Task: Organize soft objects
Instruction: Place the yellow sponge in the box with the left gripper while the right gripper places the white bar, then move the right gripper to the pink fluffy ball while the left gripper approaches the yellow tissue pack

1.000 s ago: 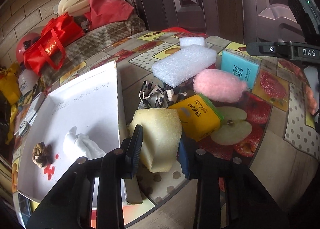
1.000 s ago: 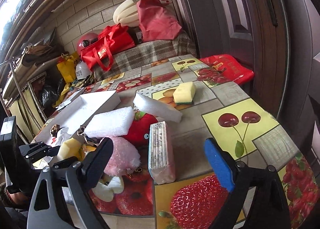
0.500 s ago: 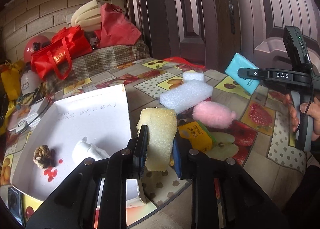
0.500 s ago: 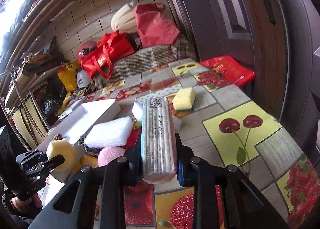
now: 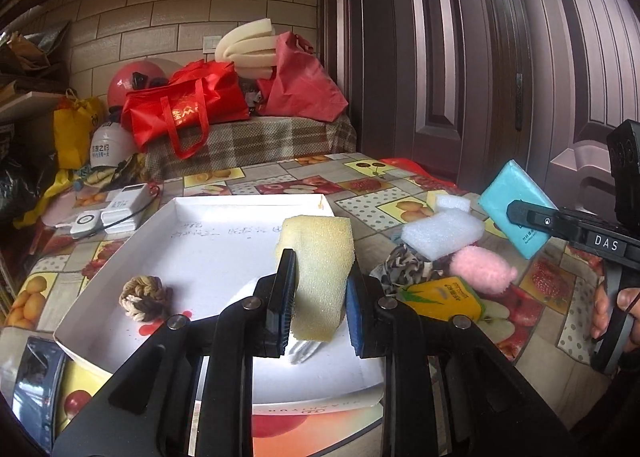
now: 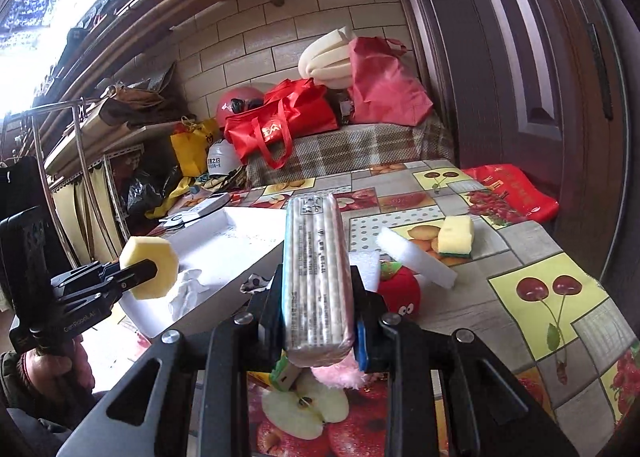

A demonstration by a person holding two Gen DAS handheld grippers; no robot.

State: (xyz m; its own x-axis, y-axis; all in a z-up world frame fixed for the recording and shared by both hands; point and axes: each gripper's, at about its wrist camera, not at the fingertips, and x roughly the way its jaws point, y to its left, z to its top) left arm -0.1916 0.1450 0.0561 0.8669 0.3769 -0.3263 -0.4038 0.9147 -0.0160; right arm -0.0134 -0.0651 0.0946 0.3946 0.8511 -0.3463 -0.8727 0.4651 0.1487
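Now left gripper (image 5: 318,307), clamped on yellow sponge (image 5: 320,269), sits raised over white tray (image 5: 224,241); earlier sponge hung beside tray edge. Right gripper (image 6: 318,321) stays clamped on tissue pack (image 6: 316,273), lifted higher above fruit-print table (image 6: 532,257).

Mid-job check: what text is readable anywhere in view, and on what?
"DAS": right tongs' body.
"GenRobot.AI": left tongs' body, faint.
Tissue pack print: too small.
White box handwriting: illegible.
Helmet, red bag, yellow pack: characters unreadable.
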